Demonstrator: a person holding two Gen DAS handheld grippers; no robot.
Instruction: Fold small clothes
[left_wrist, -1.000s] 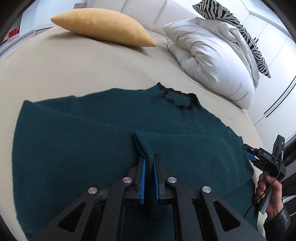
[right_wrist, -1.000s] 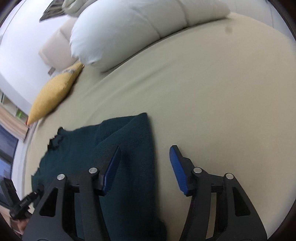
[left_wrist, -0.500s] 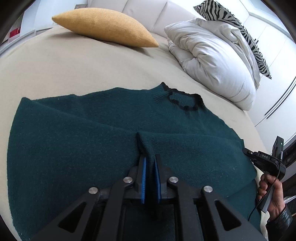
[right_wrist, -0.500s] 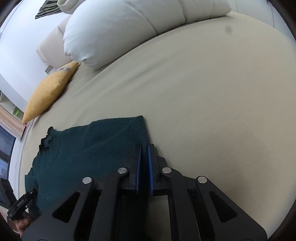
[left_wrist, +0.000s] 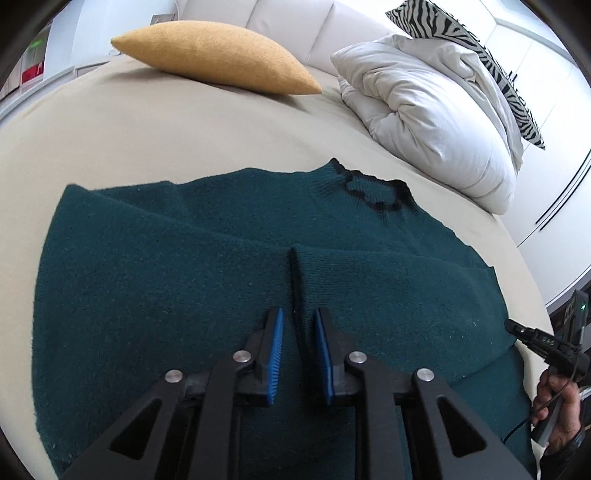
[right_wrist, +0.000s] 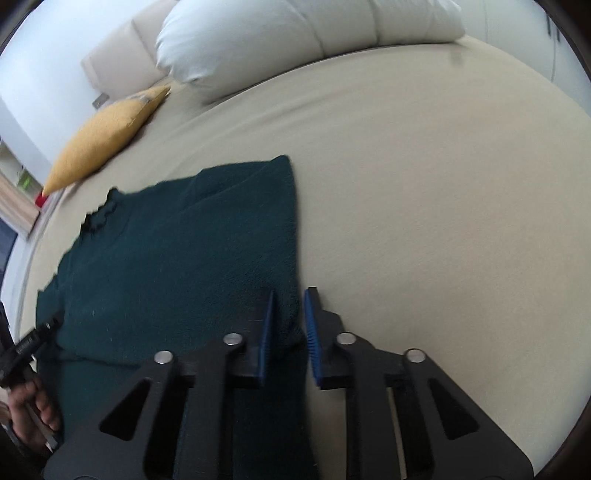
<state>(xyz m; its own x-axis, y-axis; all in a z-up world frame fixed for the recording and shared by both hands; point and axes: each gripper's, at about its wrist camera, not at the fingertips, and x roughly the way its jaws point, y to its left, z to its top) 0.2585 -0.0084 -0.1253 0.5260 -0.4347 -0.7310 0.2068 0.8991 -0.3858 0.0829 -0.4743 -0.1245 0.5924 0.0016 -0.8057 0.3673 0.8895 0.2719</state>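
Note:
A dark green knit sweater with a black scalloped collar lies spread on the beige bed, one sleeve folded across its body. My left gripper hovers over the folded sleeve's cuff edge, jaws slightly apart, nothing pinched. In the right wrist view the sweater lies to the left. My right gripper straddles its right edge with the jaws a little apart. Each gripper also shows at the edge of the other's view, held by a hand.
A mustard cushion, a white folded duvet and a zebra-print pillow lie at the head of the bed. Bare beige sheet spreads right of the sweater. White wardrobe doors stand beyond the bed's edge.
My left gripper has opened and let go of the sleeve cuff, which now lies flat. My right gripper closed on the sweater's edge half a second ago and has now opened slightly.

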